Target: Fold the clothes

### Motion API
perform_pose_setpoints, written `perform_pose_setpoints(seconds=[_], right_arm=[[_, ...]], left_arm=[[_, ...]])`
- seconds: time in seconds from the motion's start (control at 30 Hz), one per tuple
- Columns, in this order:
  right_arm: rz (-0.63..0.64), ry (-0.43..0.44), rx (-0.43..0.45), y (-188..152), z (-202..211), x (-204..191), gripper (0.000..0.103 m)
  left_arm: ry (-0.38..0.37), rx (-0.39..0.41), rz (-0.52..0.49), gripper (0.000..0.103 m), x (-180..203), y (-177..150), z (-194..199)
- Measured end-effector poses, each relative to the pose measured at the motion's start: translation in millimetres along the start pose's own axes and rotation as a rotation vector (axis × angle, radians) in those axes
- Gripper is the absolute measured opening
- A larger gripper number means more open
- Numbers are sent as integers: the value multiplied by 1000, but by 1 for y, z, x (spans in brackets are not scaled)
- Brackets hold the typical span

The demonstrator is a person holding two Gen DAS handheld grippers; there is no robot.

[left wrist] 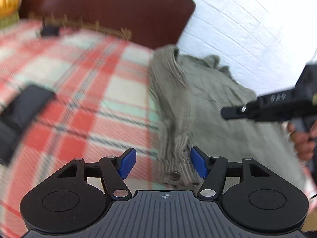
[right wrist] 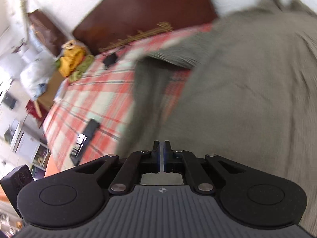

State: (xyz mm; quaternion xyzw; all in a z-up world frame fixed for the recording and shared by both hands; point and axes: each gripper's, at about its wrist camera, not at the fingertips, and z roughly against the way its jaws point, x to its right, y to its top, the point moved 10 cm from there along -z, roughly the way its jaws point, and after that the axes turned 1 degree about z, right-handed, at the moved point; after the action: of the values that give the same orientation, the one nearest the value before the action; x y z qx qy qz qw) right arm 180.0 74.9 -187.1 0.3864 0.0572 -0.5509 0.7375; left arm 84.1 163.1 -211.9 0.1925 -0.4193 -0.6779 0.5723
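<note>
left wrist: left gripper (left wrist: 163, 163) jaws apart, straddling buttoned ribbed hem of grey-green cardigan (left wrist: 214, 107), centre-right of frame on plaid bedspread (left wrist: 83, 83); soft, limp knit, likely light, best pinched at hem or corners | right wrist: right gripper (right wrist: 162, 154) jaws together, whether pinching cloth unclear; cardigan (right wrist: 247, 91) fills right of frame, part lifted

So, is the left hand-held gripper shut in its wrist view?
No, the left hand-held gripper stands open, its blue pads wide apart over the grey garment's buttoned edge.

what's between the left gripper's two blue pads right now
In the left wrist view, the buttoned ribbed cuff of the grey-green garment lies between the open left gripper pads.
</note>
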Motion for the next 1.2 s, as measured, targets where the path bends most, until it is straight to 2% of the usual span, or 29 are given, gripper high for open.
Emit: perform_pose_setpoints(seconds=[0.07, 0.17, 0.27, 0.33, 0.43, 0.47, 0.57, 0.67, 0.8, 0.97, 1.2], right_arm=[[-6, 3, 6, -3, 3, 4, 3], [4, 39, 17, -3, 7, -3, 11], [37, 80, 33, -1, 7, -21, 55], [90, 81, 27, -1, -2, -37, 55], [108, 58, -34, -10, -21, -46, 55], [99, 56, -50, -14, -26, -45, 53], [90, 87, -82, -22, -34, -42, 2], [59, 100, -27, -17, -16, -31, 2], [-21, 100, -9, -16, -3, -6, 2], [-48, 41, -43, -33, -13, 11, 2], [-17, 4, -20, -32, -4, 15, 2]], left_arm=[[-22, -22, 9, 74, 4, -4, -3], [-55, -55, 23, 74, 10, -10, -8], [-90, -78, 3, 74, 24, -14, -12], [-110, -88, -27, 75, 37, -16, -15], [-112, -101, -58, 75, 49, -18, -19], [-113, -103, -60, 75, 51, -19, -19], [-107, -106, -48, 75, 47, -21, -15], [-79, -93, -17, 77, 31, -19, -3], [-16, -104, 101, 79, -2, -18, -1], [-95, -105, 217, 79, -8, -10, -12], [-129, -134, 341, 77, -19, -2, -37]])
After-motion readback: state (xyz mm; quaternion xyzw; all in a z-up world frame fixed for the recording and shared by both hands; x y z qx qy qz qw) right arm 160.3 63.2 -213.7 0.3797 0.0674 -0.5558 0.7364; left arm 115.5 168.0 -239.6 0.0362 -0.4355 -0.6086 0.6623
